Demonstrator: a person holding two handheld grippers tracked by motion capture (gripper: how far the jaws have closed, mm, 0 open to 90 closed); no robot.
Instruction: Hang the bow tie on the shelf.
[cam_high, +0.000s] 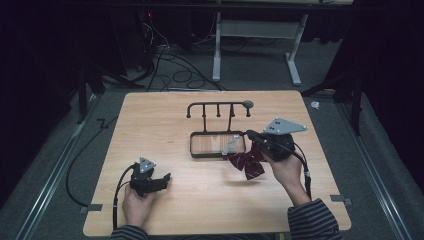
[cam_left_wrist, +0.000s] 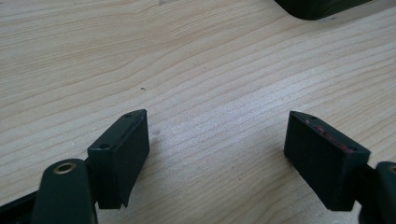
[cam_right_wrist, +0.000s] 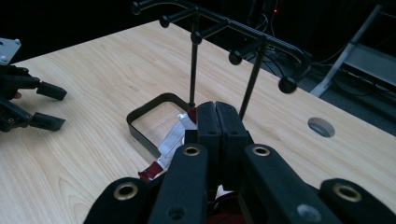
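A dark red bow tie with a white strap hangs from my right gripper, which is shut on it just right of the rack's tray. In the right gripper view the jaws are pressed together, with the strap and red cloth trailing below them. A black rack with knobbed pegs stands on a rectangular base tray at mid-table. My left gripper rests open on the table at the front left, nothing between its fingers.
A round grey hole is set in the wooden tabletop behind the rack. The tray's corner shows at the top of the left gripper view. Cables and a white desk frame lie on the floor beyond the table.
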